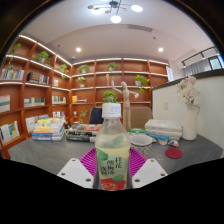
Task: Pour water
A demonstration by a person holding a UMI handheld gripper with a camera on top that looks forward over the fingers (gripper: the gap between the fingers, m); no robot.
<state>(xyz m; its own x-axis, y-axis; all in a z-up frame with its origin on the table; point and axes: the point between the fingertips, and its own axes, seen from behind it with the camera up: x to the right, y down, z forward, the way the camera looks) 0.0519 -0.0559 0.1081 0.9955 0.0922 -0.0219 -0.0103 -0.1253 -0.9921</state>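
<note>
Bottle (112, 150) clamped in the tool (112, 168) (upright) over grey table (50, 152).

A clear plastic bottle (112, 150) stands upright between the tongs' fingers, white cap on, a green and red label (print unreadable) around its lower body.

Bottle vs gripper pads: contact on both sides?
Touching. The gripper view shows the bottle between the gripper fingers, both pink pads meeting its sides with no visible gap.
</note>
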